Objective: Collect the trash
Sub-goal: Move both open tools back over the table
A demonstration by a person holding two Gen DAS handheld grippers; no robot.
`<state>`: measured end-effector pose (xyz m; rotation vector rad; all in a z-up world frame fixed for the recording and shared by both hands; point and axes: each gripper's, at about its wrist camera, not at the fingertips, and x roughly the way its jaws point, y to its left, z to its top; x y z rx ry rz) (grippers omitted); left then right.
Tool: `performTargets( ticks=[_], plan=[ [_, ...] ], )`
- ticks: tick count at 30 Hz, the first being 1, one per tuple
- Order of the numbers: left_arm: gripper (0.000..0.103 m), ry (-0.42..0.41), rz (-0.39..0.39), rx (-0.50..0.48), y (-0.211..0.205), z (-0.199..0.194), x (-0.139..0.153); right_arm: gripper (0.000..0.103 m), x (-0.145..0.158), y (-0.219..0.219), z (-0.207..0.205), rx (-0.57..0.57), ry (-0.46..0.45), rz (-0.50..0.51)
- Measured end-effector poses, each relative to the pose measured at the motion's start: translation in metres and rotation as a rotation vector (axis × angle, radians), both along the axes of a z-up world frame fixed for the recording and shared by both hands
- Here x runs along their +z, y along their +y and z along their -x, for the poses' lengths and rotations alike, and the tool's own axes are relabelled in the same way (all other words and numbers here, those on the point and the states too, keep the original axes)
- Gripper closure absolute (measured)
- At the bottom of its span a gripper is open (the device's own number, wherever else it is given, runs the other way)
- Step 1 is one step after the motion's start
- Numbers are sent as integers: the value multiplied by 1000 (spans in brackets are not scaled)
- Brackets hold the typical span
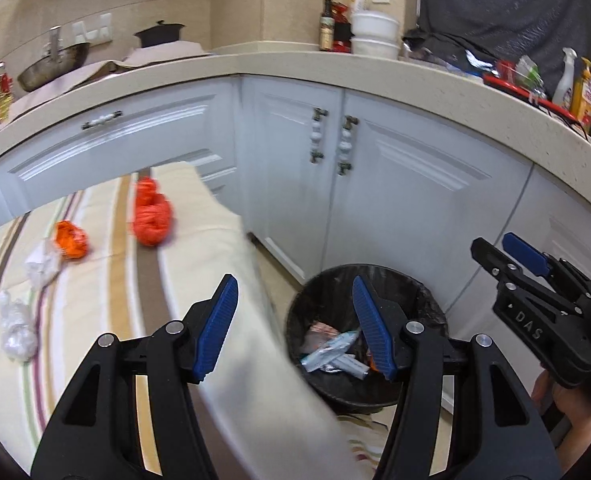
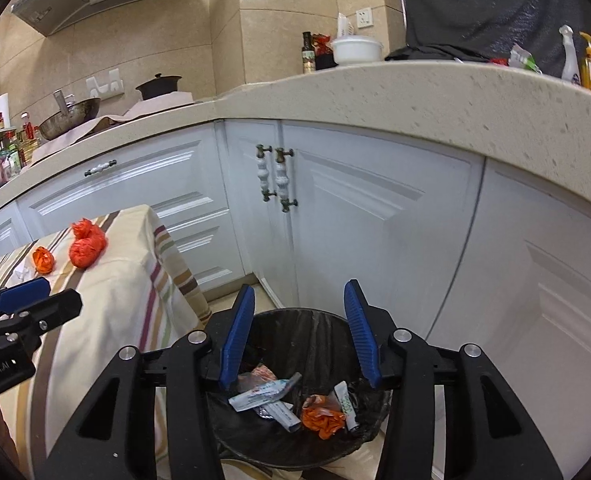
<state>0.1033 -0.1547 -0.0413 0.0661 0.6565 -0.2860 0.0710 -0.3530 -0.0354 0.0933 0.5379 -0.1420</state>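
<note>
A kitchen corner with white cabinet doors (image 2: 375,216) and a speckled countertop (image 2: 415,92) stands behind a surface draped in a striped tablecloth (image 2: 107,280). On the floor beside it sits a round trash bin (image 2: 295,446) lined with a black bag, holding flat silvery wrappers (image 2: 265,394), a narrow white sachet (image 2: 345,404) lying with its long axis running away from the camera, and a crumpled orange wrapper (image 2: 322,420). The right gripper (image 2: 299,336) hangs over the bin, jaws released with nothing between them. The left gripper (image 1: 295,328), jaws also apart and empty, straddles the tablecloth's edge and the bin rim. On the surface lie two orange crumpled bags (image 1: 151,216) (image 1: 70,239) and two whitish plastic wads (image 1: 42,266) (image 1: 15,332), blurred in the left view.
</note>
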Motion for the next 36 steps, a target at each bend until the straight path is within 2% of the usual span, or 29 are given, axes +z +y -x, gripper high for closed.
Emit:
performTargets(
  ticks=[7, 12, 22, 29, 36],
  plan=[
    [45, -20, -11, 110, 58, 4, 8, 53, 7, 37, -10, 73, -9, 0],
    [44, -26, -16, 219, 108, 9, 11, 51, 12, 79, -21, 159, -16, 4],
    [43, 5, -19, 418, 196, 11, 6, 49, 20, 152, -42, 316, -9, 23],
    [41, 30, -26, 482, 228, 14, -1, 49, 16, 188, -54, 398, 14, 13],
    [37, 57, -20, 469, 234, 5, -10, 48, 7, 207, -63, 440, 56, 12]
  ],
)
